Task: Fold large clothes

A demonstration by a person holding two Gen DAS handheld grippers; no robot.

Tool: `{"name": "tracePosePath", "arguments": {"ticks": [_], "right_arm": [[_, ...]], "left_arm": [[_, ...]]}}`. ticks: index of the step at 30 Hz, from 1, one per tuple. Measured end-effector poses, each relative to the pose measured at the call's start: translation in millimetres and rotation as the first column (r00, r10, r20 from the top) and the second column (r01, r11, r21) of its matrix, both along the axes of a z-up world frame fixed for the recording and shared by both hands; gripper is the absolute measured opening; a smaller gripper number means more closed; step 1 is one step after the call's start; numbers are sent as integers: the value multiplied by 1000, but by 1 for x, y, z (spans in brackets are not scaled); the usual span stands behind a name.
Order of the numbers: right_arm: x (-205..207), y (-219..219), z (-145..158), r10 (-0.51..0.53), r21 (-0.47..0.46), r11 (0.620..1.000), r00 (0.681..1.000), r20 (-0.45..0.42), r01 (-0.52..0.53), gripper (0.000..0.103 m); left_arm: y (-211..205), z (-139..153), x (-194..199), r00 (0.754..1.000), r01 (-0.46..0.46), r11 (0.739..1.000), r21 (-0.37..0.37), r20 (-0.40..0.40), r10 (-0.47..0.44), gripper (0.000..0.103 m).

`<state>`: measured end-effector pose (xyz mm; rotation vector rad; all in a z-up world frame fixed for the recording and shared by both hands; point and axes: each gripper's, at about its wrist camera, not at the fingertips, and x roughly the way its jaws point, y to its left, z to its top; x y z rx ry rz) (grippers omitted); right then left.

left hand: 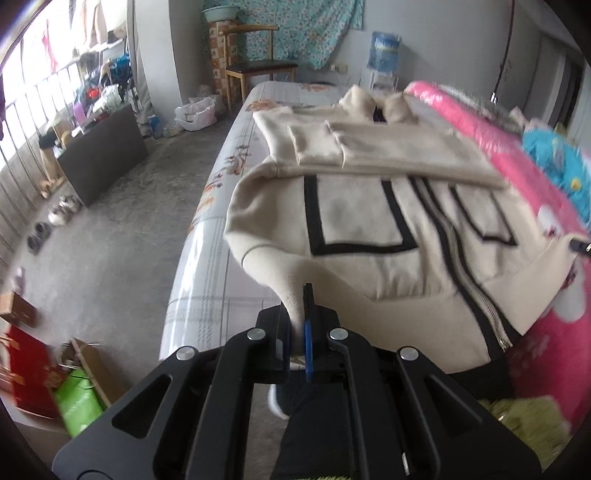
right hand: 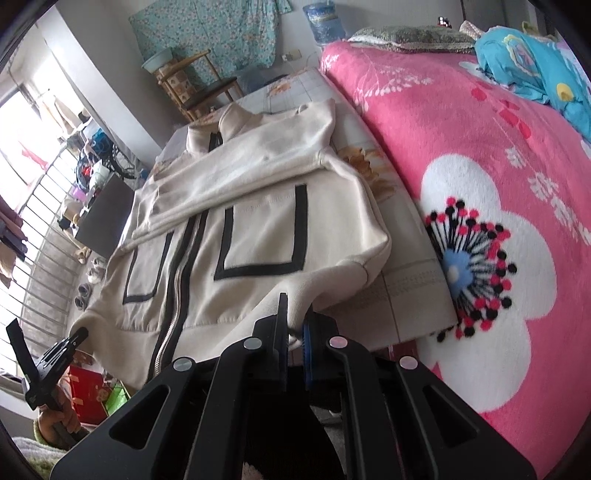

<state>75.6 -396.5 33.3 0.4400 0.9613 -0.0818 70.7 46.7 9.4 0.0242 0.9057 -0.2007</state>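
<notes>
A cream zip-up jacket (left hand: 388,206) with black-outlined pockets is spread front-up on a bed, on a pale printed sheet (left hand: 207,266), with both sleeves folded across the chest. The left gripper (left hand: 301,325) is closed on the jacket's bottom hem at the corner nearest the bed's edge, and a ridge of cream fabric is seen pinched between its fingers and lifted off the sheet. The right gripper (right hand: 295,328) is likewise clamped on the hem at the opposite bottom corner, with fabric drawn up into its narrow gap. In the right wrist view the left gripper (right hand: 48,354) is seen at the far hem corner.

A pink floral blanket (right hand: 480,192) lies beside the jacket, and a blue bundle of cloth (right hand: 535,66) rests on it near the head of the bed.

As for containers, a teal basin (left hand: 220,14) is set atop a patterned stand behind a wooden chair (left hand: 258,66); its contents cannot be made out. A white plastic bag (left hand: 195,112) sits on the floor, bulging, its contents unclear. A blue water jug (left hand: 385,51) is mounted on a dispenser by the wall.
</notes>
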Motion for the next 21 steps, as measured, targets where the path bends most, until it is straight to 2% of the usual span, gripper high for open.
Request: {"name": "tracePosePath", "arguments": {"ticks": [5,11,21], "right_arm": [[20,-7,11,-19,-8,1000,999,46,19,6],[53,-19,12,-51,15,999,995,85,50,6],[121,-40,-17,-78,54,996,995,67,75,6]], "left_arm": [[19,8,35,1000,-1,986,-165,-1,1,5],[30,2,84,998,-34,959,-282,-60,18,5],[32,-26,154,983,-99,932,-350,-179,37,6]]}}
